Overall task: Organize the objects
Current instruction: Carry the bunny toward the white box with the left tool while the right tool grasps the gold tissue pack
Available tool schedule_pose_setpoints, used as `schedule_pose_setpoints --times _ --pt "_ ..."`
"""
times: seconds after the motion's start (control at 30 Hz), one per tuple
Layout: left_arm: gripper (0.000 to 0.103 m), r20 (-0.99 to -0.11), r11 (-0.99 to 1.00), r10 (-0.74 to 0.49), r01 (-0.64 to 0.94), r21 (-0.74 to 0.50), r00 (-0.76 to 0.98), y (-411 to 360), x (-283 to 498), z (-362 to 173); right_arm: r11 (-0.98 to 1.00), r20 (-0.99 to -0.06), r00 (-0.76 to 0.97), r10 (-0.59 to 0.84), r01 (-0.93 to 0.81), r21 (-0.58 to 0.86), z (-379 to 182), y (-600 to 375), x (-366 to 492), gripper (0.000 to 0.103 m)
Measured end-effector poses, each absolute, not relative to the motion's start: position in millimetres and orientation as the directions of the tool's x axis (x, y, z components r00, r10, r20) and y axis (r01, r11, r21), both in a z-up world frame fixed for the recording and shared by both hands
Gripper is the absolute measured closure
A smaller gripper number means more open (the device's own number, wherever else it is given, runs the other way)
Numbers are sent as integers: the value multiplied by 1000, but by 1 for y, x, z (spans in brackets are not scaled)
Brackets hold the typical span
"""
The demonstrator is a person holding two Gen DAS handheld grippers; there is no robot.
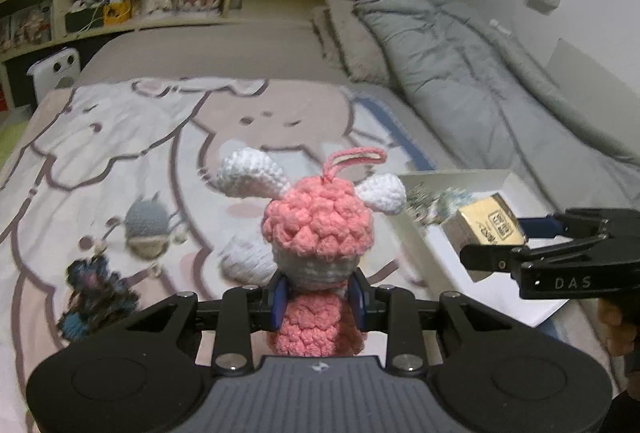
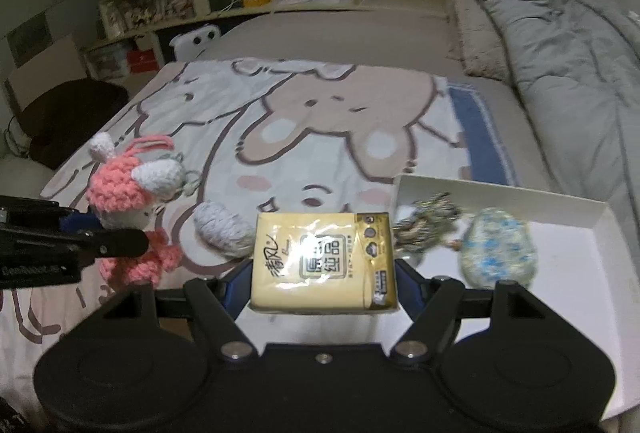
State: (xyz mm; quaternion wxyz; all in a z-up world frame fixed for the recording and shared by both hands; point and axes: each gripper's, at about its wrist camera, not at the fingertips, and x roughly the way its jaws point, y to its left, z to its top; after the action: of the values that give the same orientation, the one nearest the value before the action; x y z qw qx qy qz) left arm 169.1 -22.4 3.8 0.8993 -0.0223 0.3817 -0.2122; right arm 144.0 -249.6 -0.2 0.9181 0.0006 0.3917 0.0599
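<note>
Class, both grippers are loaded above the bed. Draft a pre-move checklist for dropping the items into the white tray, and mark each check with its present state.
1. Left gripper clamped on the pink toy: ok.
2. Right gripper clamped on the tissue pack: ok.
3. Pack over the tray: cannot tell.
4. Free tray space near the blue-speckled toy: ok.
5. Grippers apart: ok.

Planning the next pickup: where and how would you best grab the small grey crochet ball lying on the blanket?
Grip the grey crochet ball across its short middle, coming down from above. It lies flat on the blanket as a soft oval, so its narrow sides fit the fingers best. Its right end sits close to the tissue pack, so stay left of that.
</note>
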Motion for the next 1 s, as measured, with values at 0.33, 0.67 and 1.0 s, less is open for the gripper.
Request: schedule_pose_setpoints --times 0.33,0.67,1.0 --pt "70 -639 863 -479 456 -217 603 -94 167 23 1000 -698 716 14 -22 -3 16 -322 123 29" --pt "70 -609 813 -556 523 -256 566 -169 175 28 998 -683 728 -55 39 -39 19 -396 108 29" --pt "70 -586 752 -638 566 -337 499 -240 191 12 994 -704 702 -105 100 -49 -4 -454 102 29"
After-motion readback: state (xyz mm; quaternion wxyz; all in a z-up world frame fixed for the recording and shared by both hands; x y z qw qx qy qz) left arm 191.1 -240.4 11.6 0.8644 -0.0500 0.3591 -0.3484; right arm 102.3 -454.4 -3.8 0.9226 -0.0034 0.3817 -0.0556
